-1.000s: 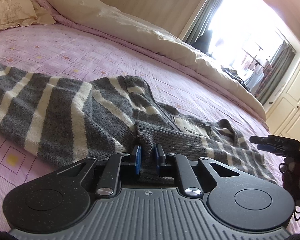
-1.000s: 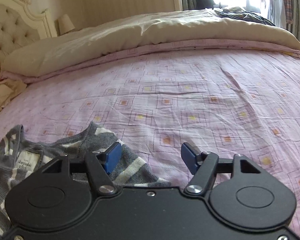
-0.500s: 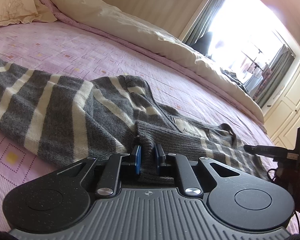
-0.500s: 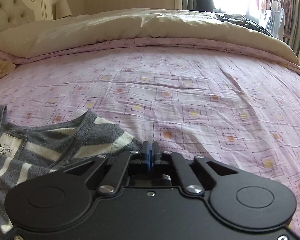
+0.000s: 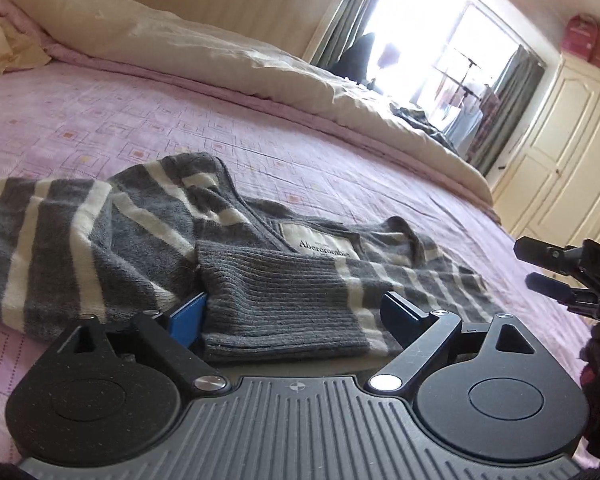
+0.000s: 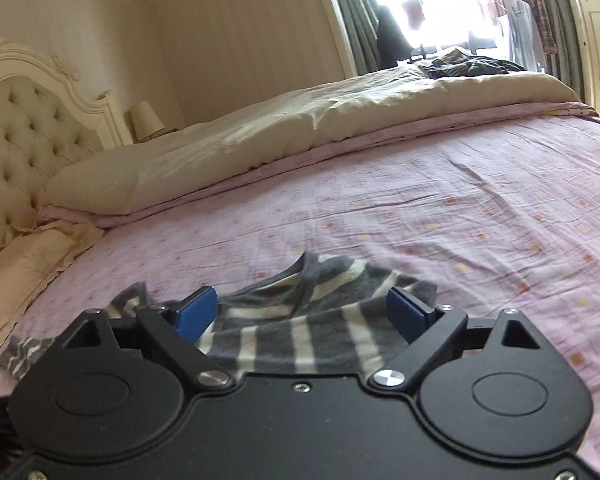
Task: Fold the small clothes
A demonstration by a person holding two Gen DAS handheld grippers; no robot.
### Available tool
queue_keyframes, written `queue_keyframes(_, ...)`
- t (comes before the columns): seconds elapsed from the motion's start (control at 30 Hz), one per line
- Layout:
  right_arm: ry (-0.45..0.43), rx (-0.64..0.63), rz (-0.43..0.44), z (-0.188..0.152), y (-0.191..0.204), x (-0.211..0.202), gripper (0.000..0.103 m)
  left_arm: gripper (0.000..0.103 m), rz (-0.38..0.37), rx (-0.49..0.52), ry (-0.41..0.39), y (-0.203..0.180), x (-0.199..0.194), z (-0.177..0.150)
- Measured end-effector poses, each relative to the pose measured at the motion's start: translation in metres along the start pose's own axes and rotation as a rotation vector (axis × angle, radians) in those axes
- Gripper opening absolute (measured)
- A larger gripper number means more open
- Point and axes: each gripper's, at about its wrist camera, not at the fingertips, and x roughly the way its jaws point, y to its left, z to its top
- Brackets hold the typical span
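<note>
Grey-and-cream striped knit sweater (image 5: 100, 232) lies spread on the pink bedsheet w/ small square print (image 5: 100, 120), roughly mid-bed, neck label facing up. From my left wrist cam I see its ribbed grey cuff (image 5: 276, 304) folded over the body, sitting right btwn the blue pads of my left gripper (image 5: 290, 314). Left gripper is spread wide; the left pad sits just beside the cuff's edge, right pad just beside the cream stripe at the cuff's other end. Can't tell if either pad actually touches the knit. Nothing is pinched.

Right wrist cam: my right gripper (image 6: 306, 312) is also spread wide, blue pads apart, w/ a bunched striped section of the sweater (image 6: 320, 320) lying btwn them on the sheet. Fabric there looks rumpled, a fold ridge running up toward the far edge. A small striped bit pokes out at lower left of that view.

In the left cam, the right gripper's black fingers (image 5: 556, 268) show at the right edge, near the sweater's far end.

Bkgd: cream duvet (image 6: 300, 128) rolled along the far side of the bed, tufted cream headboard (image 6: 24, 136) at left, bright window w/ grey curtains (image 5: 432, 52), cream wardrobe doors (image 5: 568, 152) at right.
</note>
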Motion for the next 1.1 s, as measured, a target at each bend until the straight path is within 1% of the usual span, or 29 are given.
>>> queue_keyframes(0.13,0.009,-0.040,0.045,-0.022,0.028,-0.014,0.093,0.091,0.009,-0.011,-0.005,0.008,-0.027,0.003)
queue_keyframes(0.23,0.014,-0.047,0.070,-0.034,0.042,-0.019,0.093,0.091,0.043,-0.049,-0.031,0.031,-0.053,0.009)
queue_keyframes(0.4,0.026,-0.058,0.116,-0.056,0.067,-0.018,0.093,0.091,0.152,-0.176,-0.072,0.096,-0.091,0.030)
queue_keyframes(0.6,0.056,-0.040,0.150,-0.077,0.084,-0.006,0.093,0.091,0.277,-0.361,-0.142,0.180,-0.129,0.040)
queue_keyframes(0.73,0.061,-0.058,0.156,-0.089,0.091,-0.001,0.093,0.090,0.356,-0.427,-0.164,0.221,-0.144,0.044)
queue_keyframes(0.83,0.072,-0.081,0.147,-0.098,0.096,0.004,0.093,0.090,0.371,-0.475,-0.175,0.247,-0.146,0.048)
queue_keyframes(0.87,0.080,-0.085,0.144,-0.102,0.096,0.007,0.093,0.087,0.371,-0.494,-0.175,0.254,-0.145,0.049)
queue_keyframes(0.9,0.087,-0.084,0.142,-0.105,0.096,0.009,0.093,0.081,0.370,-0.510,-0.173,0.260,-0.143,0.050)
queue_keyframes(0.93,0.091,-0.081,0.140,-0.105,0.095,0.010,0.093,0.078,0.366,-0.523,-0.170,0.266,-0.142,0.050)
queue_keyframes(0.97,0.087,-0.077,0.141,-0.105,0.095,0.010,0.093,0.073,0.369,-0.529,-0.164,0.270,-0.139,0.051)
queue_keyframes(1.0,0.086,-0.074,0.143,-0.105,0.095,0.009,0.093,0.066,0.377,-0.529,-0.162,0.274,-0.137,0.051)
queue_keyframes(1.1,0.091,-0.073,0.146,-0.107,0.094,0.010,0.094,0.054,0.394,-0.521,-0.158,0.281,-0.130,0.053)
